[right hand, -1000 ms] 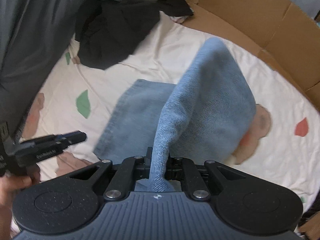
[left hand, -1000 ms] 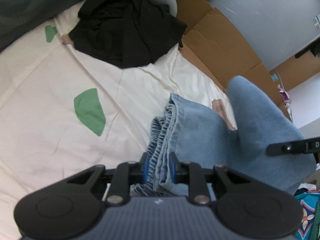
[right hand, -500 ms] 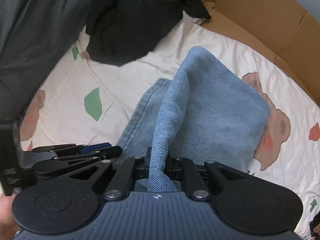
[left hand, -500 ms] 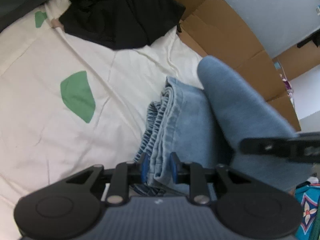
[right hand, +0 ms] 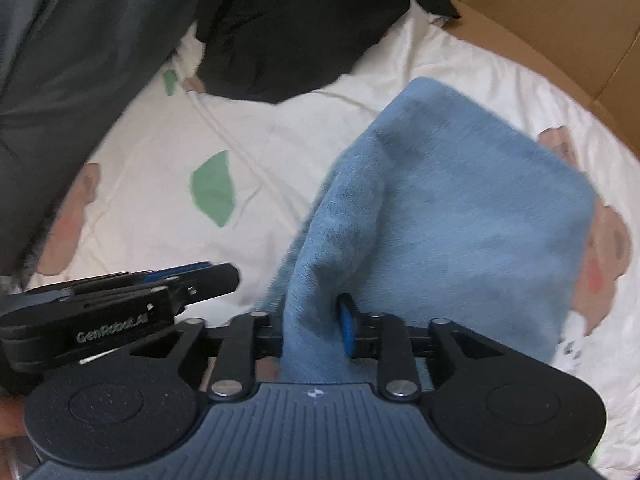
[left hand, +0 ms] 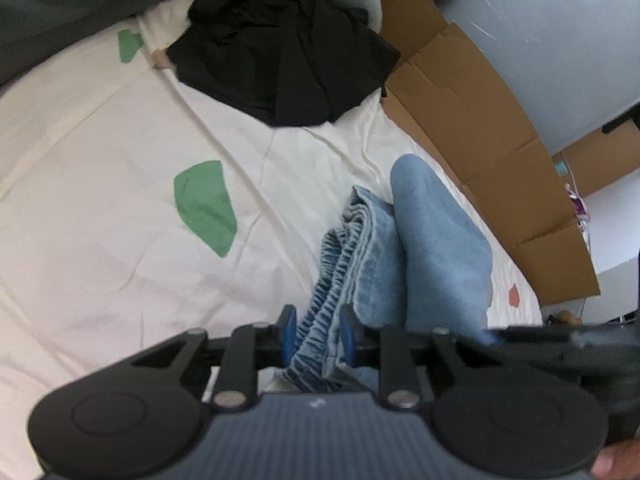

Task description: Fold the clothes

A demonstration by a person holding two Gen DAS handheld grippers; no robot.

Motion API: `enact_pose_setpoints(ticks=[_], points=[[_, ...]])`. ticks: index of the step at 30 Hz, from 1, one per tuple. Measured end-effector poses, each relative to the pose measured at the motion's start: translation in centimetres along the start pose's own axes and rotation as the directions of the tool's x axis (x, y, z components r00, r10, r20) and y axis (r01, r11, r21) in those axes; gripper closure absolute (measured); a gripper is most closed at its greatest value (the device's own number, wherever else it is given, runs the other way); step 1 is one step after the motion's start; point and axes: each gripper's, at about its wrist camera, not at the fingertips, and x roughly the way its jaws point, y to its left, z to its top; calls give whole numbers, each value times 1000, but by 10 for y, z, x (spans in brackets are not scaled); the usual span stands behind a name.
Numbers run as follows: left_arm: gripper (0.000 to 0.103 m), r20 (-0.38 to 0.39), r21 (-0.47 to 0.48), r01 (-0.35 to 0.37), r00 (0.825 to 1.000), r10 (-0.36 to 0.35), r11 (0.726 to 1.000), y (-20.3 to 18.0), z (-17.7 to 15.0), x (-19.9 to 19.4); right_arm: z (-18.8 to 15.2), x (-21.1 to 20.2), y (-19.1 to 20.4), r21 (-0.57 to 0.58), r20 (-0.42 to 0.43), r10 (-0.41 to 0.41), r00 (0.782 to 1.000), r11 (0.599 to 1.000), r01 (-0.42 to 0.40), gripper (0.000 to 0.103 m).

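A bed (left hand: 100,220) with a cream sheet printed with green and pink patches carries a black garment (left hand: 280,48) at its far end, with brown cardboard (left hand: 472,120) along the far side and a grey wall beyond. The blue jeans (left hand: 420,248) lie folded on the bed near both tongs, their nearest edge hidden under the tool bodies, and the right view is blurred, so the fold there is probably still slack. The left tongs (left hand: 316,334) point steeply down, clamped on the gathered waistband, while the right tongs (right hand: 316,330) point almost straight down, their jaws opening with denim between them.
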Motion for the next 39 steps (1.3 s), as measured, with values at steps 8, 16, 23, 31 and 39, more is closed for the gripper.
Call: enact_pose_setpoints(ticks=[8, 16, 23, 31, 39], points=[[53, 0, 29, 68, 998, -68, 997, -10, 0, -4, -26, -22, -15, 143, 30, 183, 983, 972, -185, 59], [51, -79, 56, 68, 995, -63, 996, -16, -15, 9, -57, -34, -63, 221, 50, 107, 993, 968, -115, 58], [82, -148, 44, 65, 987, -58, 997, -20, -26, 12, -93, -33, -122, 361, 32, 58, 998, 930, -65, 58], [86, -139, 50, 73, 988, -65, 996, -22, -39, -10, -106, -42, -162, 414, 56, 9, 998, 910, -31, 58], [78, -154, 57, 27, 988, -18, 998, -6, -41, 1, -102, -30, -175, 407, 108, 29, 994, 910, -71, 58]])
